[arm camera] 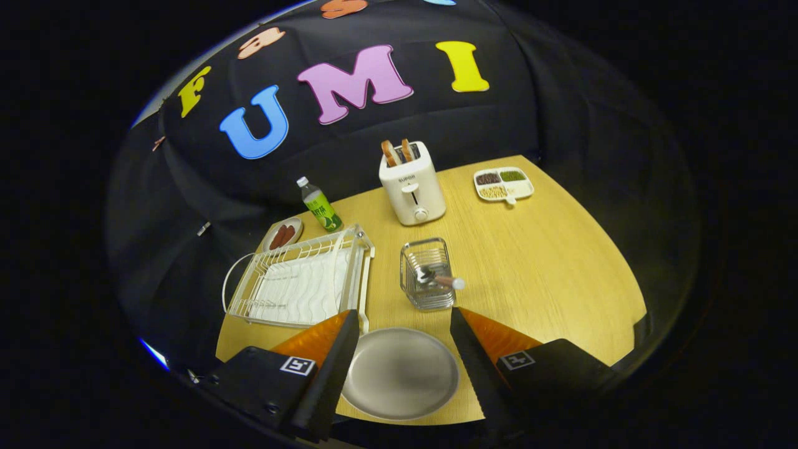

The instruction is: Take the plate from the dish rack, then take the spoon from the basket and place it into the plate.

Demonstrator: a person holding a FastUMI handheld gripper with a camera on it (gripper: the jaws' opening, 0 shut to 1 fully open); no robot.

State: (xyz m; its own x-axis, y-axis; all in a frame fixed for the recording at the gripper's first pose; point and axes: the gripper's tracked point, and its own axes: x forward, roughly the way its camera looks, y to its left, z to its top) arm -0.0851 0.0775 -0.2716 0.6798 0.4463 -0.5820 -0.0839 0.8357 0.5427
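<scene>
Matt metal plate [399, 373], wood-grain table [548, 262]

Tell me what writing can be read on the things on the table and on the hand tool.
Toaster: a short dark word on its front, too small to read surely.
Bottle: print on its green label, too blurred to read.
Gripper: open, with the plate lying between its fingers; a square black-and-white marker sits on each side, a pattern rather than words.
</scene>
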